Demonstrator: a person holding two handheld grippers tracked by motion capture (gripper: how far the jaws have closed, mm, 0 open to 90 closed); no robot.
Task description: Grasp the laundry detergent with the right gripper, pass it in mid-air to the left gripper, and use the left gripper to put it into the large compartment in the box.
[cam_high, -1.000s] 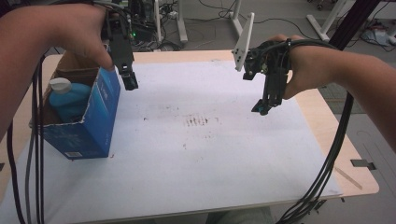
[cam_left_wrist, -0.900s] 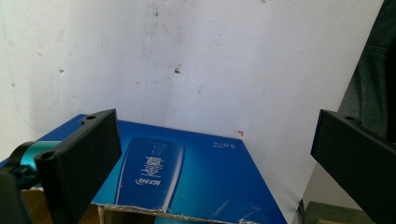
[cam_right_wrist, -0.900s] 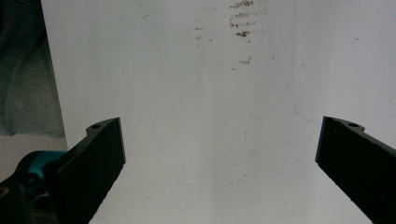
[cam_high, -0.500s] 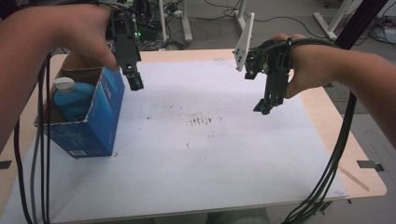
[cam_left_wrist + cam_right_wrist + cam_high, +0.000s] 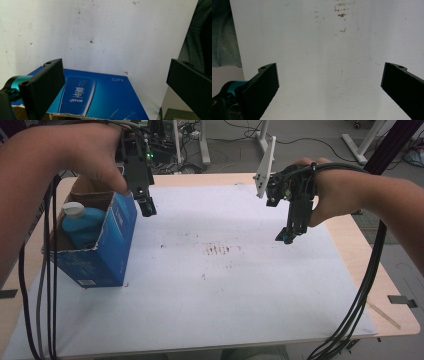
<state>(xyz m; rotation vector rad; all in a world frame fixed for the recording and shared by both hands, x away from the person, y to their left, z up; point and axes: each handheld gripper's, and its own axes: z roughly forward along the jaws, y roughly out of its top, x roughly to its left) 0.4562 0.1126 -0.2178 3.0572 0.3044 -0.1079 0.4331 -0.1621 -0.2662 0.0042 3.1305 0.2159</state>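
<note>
Your high view shows the blue bottle (image 5: 82, 222) lying in the blue box (image 5: 107, 252), cap toward the far-left; your left gripper view sees just the box's printed side (image 5: 100, 97). Your left gripper (image 5: 147, 209) and right gripper (image 5: 285, 237) both hang wide apart, holding nothing.

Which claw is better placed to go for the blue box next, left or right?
Left, most likely. The left claw hangs open right at the blue box with the bottle inside; its own view looks down on the box. The right claw is open over bare white sheet, far across the table.

The blue box (image 5: 97, 247) blocks the table's left side; the white sheet (image 5: 225, 285) beyond it lies open.
</note>
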